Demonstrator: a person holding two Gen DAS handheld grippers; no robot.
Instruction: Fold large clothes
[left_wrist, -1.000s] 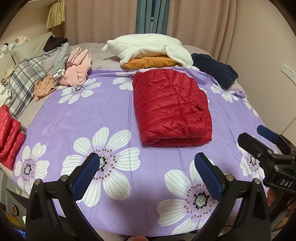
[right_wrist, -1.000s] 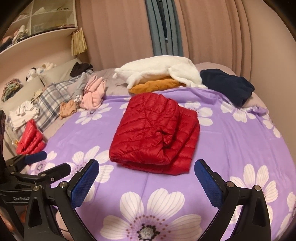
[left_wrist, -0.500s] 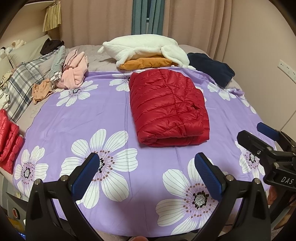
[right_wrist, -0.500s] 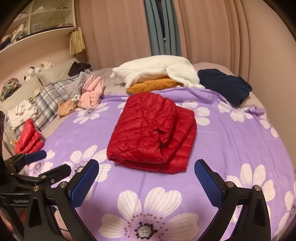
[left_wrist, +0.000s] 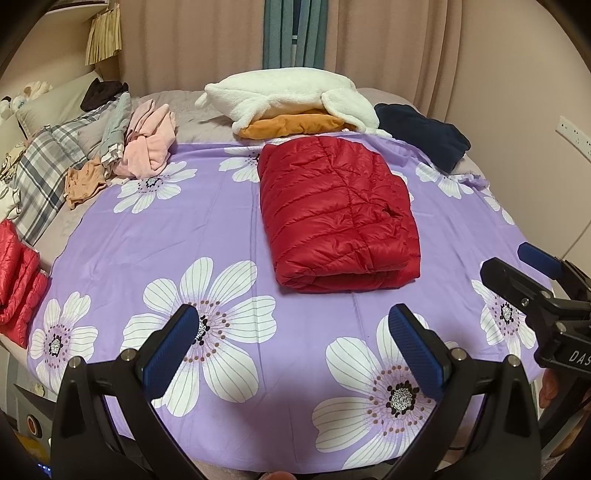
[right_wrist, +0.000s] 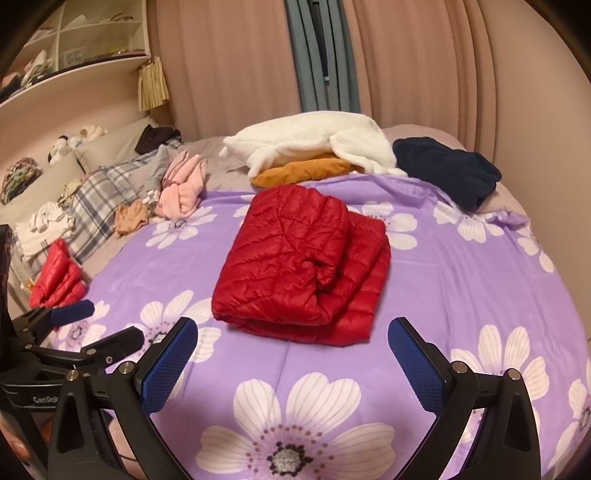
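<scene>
A red quilted down jacket (left_wrist: 338, 216) (right_wrist: 303, 269) lies folded into a rectangle on the purple flowered sheet (left_wrist: 207, 229) (right_wrist: 461, 280). My left gripper (left_wrist: 293, 349) hovers open over the near part of the bed, short of the jacket, nothing between its blue pads. My right gripper (right_wrist: 293, 360) is open too, just in front of the jacket's folded edge. Each gripper also shows in the other's view: the right gripper (left_wrist: 532, 271) at the right edge, the left gripper (right_wrist: 96, 325) at the lower left.
Behind the jacket lie a white fleece garment (left_wrist: 291, 98) on an orange one (left_wrist: 291, 125), and a navy garment (left_wrist: 424, 134). A pink garment (left_wrist: 149, 149), plaid cloth (left_wrist: 40, 173) and another red jacket (left_wrist: 16, 273) sit at the left. Curtains and wall stand behind.
Both grippers have drifted slightly back and left from the folded jacket, which lies still. Both stay open and empty.
</scene>
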